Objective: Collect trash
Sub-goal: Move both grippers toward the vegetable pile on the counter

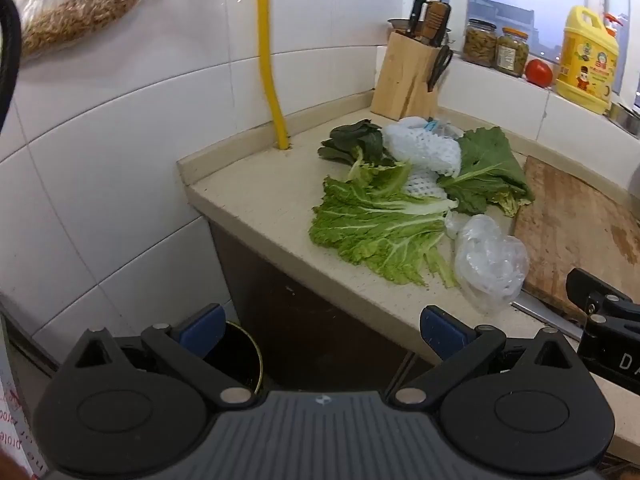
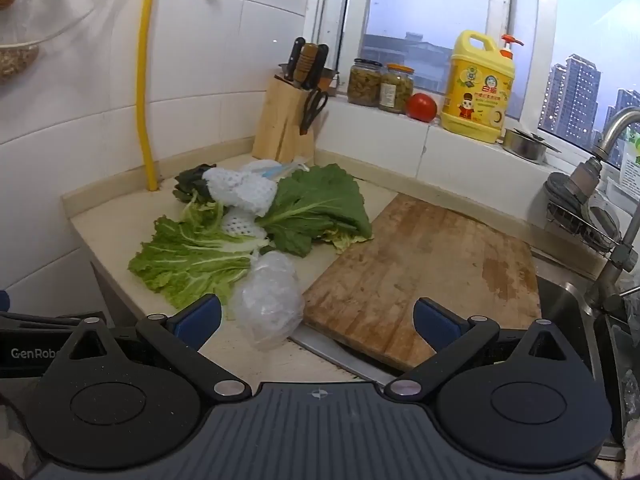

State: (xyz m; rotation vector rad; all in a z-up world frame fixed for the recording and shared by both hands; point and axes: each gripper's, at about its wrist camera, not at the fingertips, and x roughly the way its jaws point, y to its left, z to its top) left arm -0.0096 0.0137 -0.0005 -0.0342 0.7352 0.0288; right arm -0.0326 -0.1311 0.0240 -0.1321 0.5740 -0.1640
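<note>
White-tiled wall (image 2: 224, 60), dusk-lit window (image 2: 432, 20)

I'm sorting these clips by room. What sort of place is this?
A home kitchen, most likely: a knife block stands in the counter corner, a wooden cutting board lies beside the sink tap, and dish soap sits on the windowsill.

Left gripper (image 1: 320, 334): jaws spread wide, nothing between them, held off the counter (image 1: 256, 208) edge above a dark bin (image 1: 240, 354) on the floor. On the counter: pale cabbage leaves (image 1: 376, 232), a dark green leaf (image 1: 486, 172), white foam netting (image 1: 424, 150), a crumpled clear plastic bag (image 1: 488, 264) just beside a wooden cutting board (image 1: 572, 224). Knife block (image 1: 404, 76) in the corner. Right gripper (image 1: 608, 324) partly visible at right edge; its jaw position cannot be judged.
</note>
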